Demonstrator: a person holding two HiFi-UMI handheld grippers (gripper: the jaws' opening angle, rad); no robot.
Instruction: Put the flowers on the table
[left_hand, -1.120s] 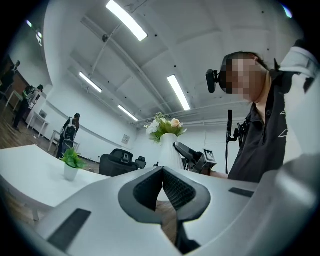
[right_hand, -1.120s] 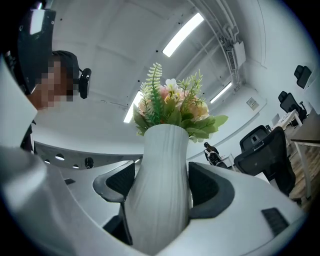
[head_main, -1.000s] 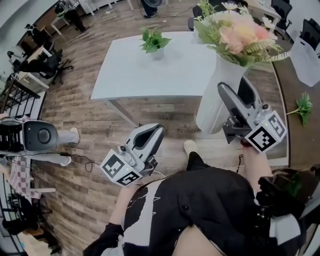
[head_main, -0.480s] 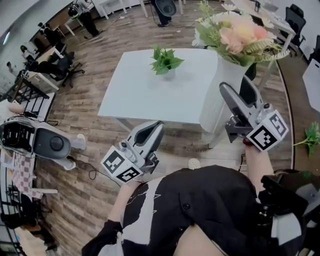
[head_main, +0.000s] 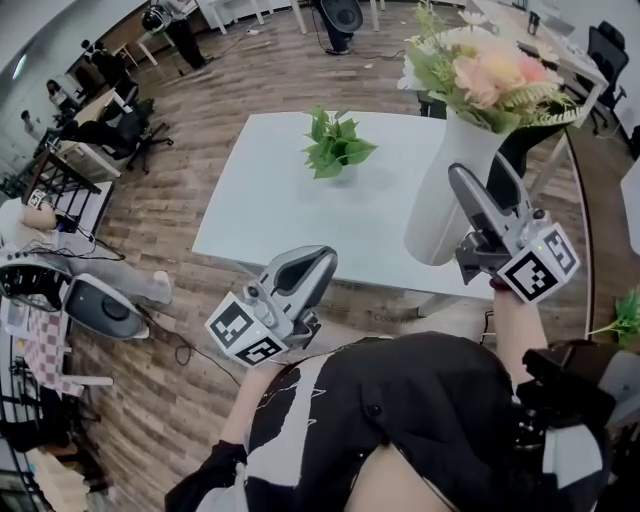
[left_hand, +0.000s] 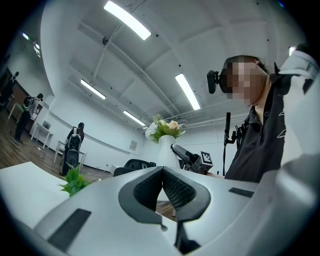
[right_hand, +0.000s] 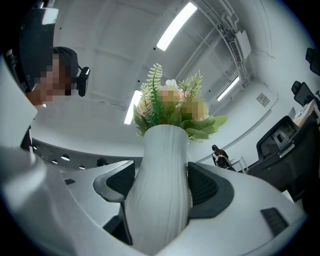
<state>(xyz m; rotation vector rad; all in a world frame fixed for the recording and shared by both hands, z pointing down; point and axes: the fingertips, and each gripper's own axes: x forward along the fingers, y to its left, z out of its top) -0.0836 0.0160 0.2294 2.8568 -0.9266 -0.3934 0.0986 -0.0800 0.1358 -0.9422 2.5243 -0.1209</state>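
A tall white ribbed vase (head_main: 448, 190) holds pink and cream flowers (head_main: 490, 70) with green fronds. My right gripper (head_main: 468, 190) is shut on the vase, carrying it upright in the air over the near right edge of the white table (head_main: 270, 190). In the right gripper view the vase (right_hand: 161, 195) fills the gap between both pads (right_hand: 207, 187), with the flowers (right_hand: 172, 110) above. My left gripper (head_main: 312, 264) is shut and holds nothing, low in front of the table's near edge; its jaws (left_hand: 162, 172) meet tip to tip.
A small green potted plant (head_main: 335, 147) stands on the table's far middle. A grey-white machine (head_main: 90, 305) sits on the wood floor at the left. Office chairs and people are at the far left and back. A green sprig (head_main: 626, 318) lies on a surface at right.
The table has drawn nearer in the head view. The vase, still in my right gripper, has come from beside the table to over its near right edge. The left gripper stays shut.
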